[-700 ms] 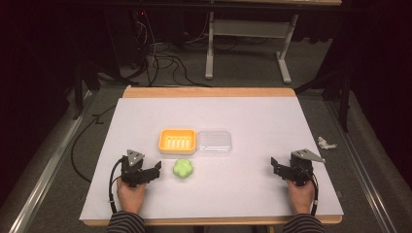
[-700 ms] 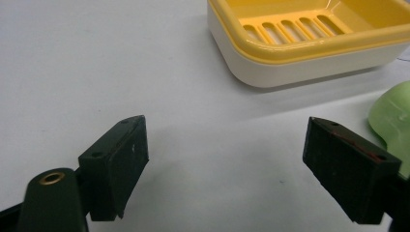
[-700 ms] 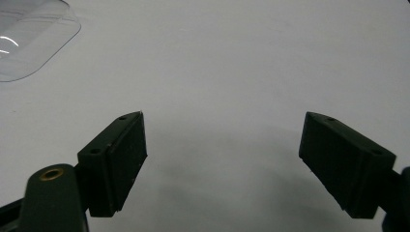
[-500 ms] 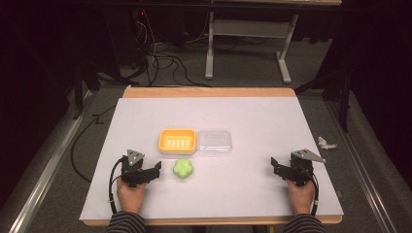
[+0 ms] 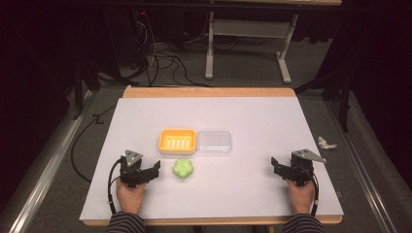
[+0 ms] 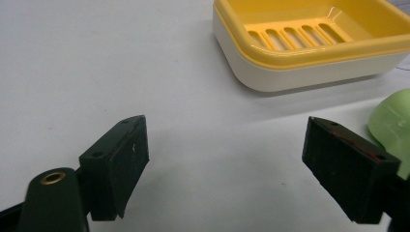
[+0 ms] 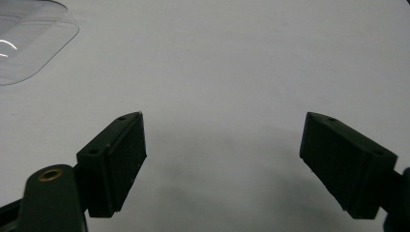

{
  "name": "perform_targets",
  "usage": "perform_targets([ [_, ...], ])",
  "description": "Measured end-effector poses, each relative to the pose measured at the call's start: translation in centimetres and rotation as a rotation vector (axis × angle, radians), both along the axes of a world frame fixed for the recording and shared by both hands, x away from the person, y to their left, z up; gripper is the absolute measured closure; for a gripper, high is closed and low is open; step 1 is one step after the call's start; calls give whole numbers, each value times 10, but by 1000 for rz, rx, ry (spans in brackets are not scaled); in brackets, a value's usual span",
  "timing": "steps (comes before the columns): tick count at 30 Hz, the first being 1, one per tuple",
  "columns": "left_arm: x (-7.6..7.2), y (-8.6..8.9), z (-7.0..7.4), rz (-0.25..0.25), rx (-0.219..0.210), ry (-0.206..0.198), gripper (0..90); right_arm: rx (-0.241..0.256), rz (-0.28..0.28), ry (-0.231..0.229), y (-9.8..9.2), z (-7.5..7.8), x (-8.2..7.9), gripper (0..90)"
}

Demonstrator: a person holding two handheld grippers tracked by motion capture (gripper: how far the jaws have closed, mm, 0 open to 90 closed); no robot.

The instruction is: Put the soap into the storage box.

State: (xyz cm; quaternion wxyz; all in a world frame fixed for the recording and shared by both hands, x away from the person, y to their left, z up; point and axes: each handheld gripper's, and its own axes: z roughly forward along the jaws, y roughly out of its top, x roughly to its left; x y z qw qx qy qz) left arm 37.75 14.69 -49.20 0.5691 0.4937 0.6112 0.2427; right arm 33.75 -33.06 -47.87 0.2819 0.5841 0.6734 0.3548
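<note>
A yellow soap dish (image 5: 177, 141) with a slotted bottom sits mid-table on a white base; the left gripper view has it (image 6: 309, 41) at top right. Its clear lid (image 5: 214, 142) lies flat right beside it, and a corner of the lid (image 7: 29, 41) is in the right gripper view. A green flower-shaped soap (image 5: 183, 169) rests in front of the dish, and its edge (image 6: 394, 123) is by my left gripper's right jaw. My left gripper (image 5: 154, 167) is open, just left of the soap. My right gripper (image 5: 275, 164) is open over bare table at the right.
A white sheet (image 5: 252, 121) covers the wooden table (image 5: 209, 92). A crumpled scrap of paper (image 5: 326, 142) lies off the sheet's right edge. Cables and a metal stand's legs are on the floor beyond the far edge.
</note>
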Motion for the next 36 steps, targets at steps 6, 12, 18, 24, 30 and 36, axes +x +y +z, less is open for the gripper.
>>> perform_targets([
  [6,1,-5,-2,-36,37,20,231,16,-5,-3,-2,0,0,165],
  [12,-1,-2,0,-37,12,6,257,-3,-3,23,0,-1,3,156],
  [18,-1,-6,1,-65,38,18,267,18,-7,9,-2,0,1,155],
  [24,-8,-10,8,-97,32,1,265,12,-4,13,-1,0,2,156],
  [30,-13,-15,12,-144,-10,15,241,14,-6,10,-1,0,1,156],
  [36,-17,-21,18,-181,-1,26,245,14,-4,12,-1,0,1,156],
])
